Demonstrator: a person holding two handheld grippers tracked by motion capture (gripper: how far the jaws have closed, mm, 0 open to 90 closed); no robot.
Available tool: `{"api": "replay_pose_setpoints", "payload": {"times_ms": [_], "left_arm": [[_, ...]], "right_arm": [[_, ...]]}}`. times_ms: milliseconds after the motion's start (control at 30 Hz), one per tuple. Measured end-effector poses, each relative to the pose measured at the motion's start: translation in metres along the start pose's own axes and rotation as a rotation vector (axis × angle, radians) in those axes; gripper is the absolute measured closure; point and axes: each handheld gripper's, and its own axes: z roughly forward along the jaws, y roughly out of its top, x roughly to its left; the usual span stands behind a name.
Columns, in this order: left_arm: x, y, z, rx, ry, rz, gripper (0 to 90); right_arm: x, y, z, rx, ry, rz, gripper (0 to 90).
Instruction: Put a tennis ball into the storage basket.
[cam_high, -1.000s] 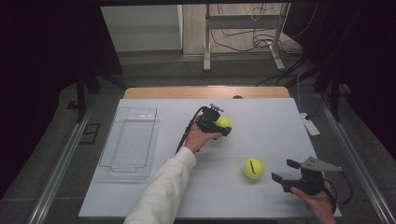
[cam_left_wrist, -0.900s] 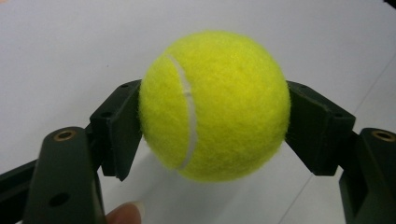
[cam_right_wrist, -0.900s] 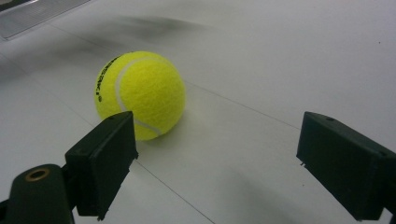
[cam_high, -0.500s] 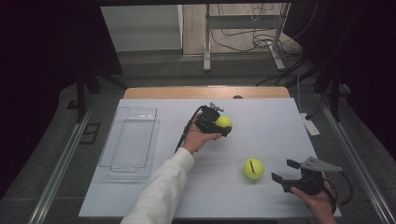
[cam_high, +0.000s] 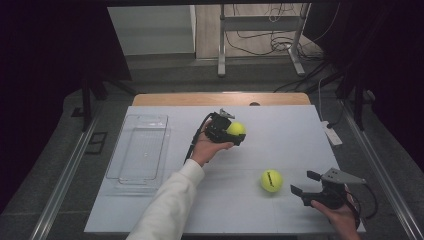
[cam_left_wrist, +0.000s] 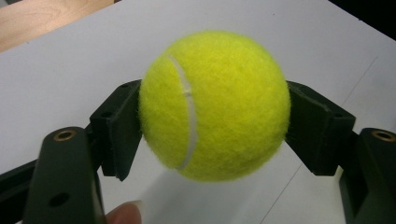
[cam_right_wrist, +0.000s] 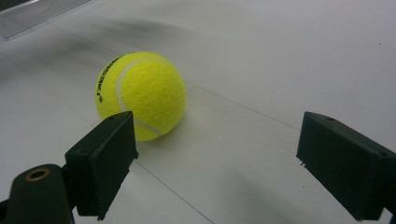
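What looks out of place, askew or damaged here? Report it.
Nothing stands out. The left gripper is shut squarely on one ball, lifted off the table. The other ball sits whole on the table ahead of the open right gripper. The clear tray lies flat, nothing in it.

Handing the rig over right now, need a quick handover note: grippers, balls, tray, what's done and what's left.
Left gripper: shut on a tennis ball, held off the table, pads pressing both sides.
Right gripper: open, nothing between the jaws, resting low at the near right of the table.
Second tennis ball: lying on the table, just in front of the right gripper, not touched.
Clear tray: at the table's left, nothing in it.
Done: one ball picked up.
Left, as I judge it: the held ball probably goes to the tray; the second ball is not yet gripped.
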Motion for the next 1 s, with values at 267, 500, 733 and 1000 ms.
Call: {"api": "replay_pose_setpoints", "payload": {"times_ms": [267,500,733,1000], "left_arm": [[-0.002,0.0,-0.008,-0.017,-0.003,0.005,26.9],[-0.002,0.0,-0.018,-0.043,0.01,0.006,26.9],[-0.002,0.0,-0.028,-0.058,0.015,0.01,26.9],[-0.004,0.0,-0.034,-0.067,0.018,0.017,26.9]], "right_arm": [[0.0,0.0,0.0,0.002,-0.001,0.001,12.1],[0.0,0.0,0.0,-0.001,-0.001,0.001,12.1],[0.001,0.0,0.0,0.0,-0.002,0.001,12.1],[0.001,0.001,0.0,-0.001,-0.003,0.001,12.1]]}}
